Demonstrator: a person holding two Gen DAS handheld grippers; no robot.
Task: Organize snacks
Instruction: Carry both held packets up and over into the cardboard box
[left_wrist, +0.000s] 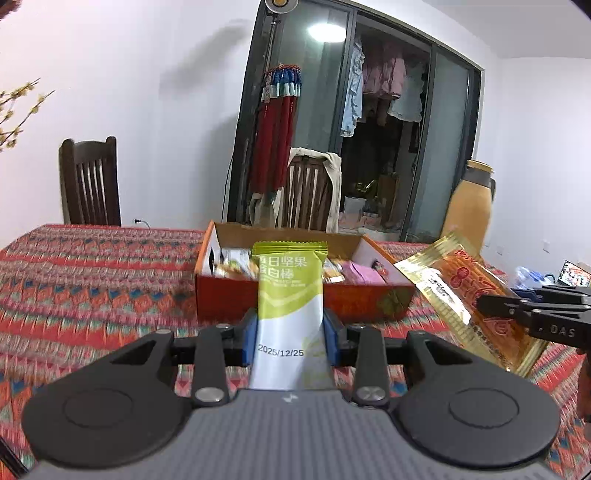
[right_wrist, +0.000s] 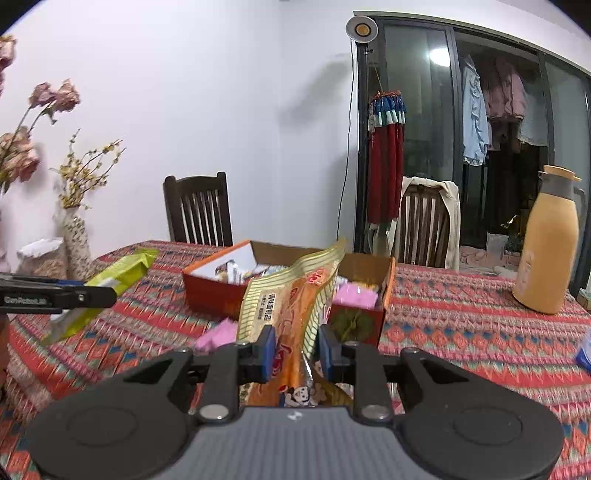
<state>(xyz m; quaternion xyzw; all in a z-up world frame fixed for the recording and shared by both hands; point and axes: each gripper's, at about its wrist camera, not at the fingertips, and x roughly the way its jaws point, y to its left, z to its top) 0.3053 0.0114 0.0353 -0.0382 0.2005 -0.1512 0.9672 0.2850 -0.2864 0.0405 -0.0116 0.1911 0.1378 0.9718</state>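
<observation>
the left gripper (left_wrist: 290, 334) is clamped on a green and white snack bar (left_wrist: 286, 302) – the blue pads press both long edges of the wrapper near its lower half, and the bar stands upright between them, its green top rising past the fingertips. seen from the right wrist, the same bar (right_wrist: 110, 286) hangs tilted above the table's left side, off to the left of the box.

the right gripper (right_wrist: 297, 349) is pinched tight on an orange and gold snack bag (right_wrist: 291, 302), which is folded narrow between the pads and fans out above them, leaning up toward the box. from the left wrist, that bag (left_wrist: 469, 291) is held in the air just right of the box.

the open orange box (left_wrist: 295, 295) sits on the patterned tablecloth (left_wrist: 92, 277) straight ahead of both grippers, with small packets inside – pink ones (right_wrist: 356, 295) at its right end. one pink packet (right_wrist: 218, 336) lies on the cloth beside the box, just left of the right gripper's fingers.
</observation>
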